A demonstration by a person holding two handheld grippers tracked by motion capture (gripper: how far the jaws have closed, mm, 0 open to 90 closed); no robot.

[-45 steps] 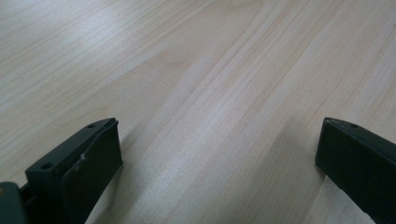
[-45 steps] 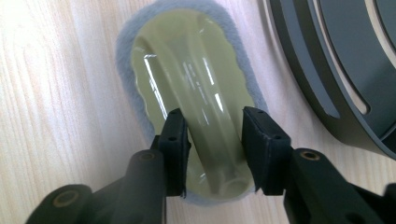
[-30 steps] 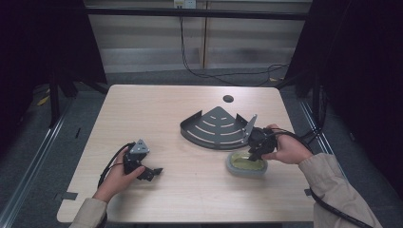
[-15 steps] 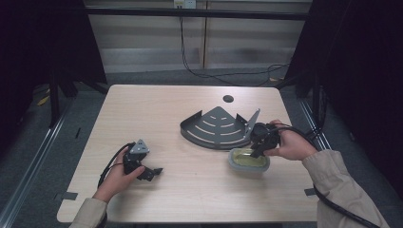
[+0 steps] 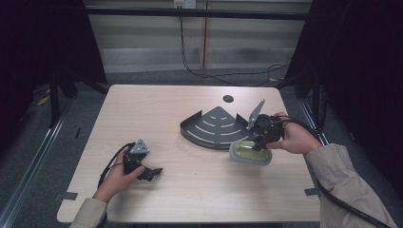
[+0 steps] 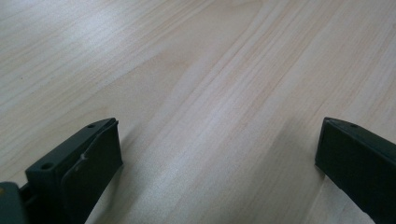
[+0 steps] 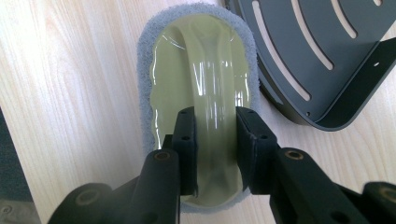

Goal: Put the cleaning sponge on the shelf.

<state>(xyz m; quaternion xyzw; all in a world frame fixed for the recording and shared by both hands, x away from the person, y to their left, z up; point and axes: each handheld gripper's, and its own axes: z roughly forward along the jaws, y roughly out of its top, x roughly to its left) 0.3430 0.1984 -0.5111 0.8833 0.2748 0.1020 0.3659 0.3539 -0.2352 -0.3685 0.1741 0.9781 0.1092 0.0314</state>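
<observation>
- The right gripper (image 7: 215, 140) is clamped on the pale green handle of the scrubbing pad (image 7: 201, 60), jaws pressing either side of it.
- The pad hangs just beneath that gripper, right beside the dark slotted corner shelf (image 5: 216, 126).
- The left gripper (image 5: 142, 166) rests on the tabletop (image 5: 157, 109), well apart from the pad, jaws spread wide with only bare wood between them.

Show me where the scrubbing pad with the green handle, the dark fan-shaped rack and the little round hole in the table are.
Scrubbing pad (image 7: 205, 70): right gripper view, on its glossy green handle.
Fan-shaped rack (image 5: 216, 123): high view, on its slotted floor.
Table hole (image 5: 228, 99): high view, on the dark opening itself.
</observation>
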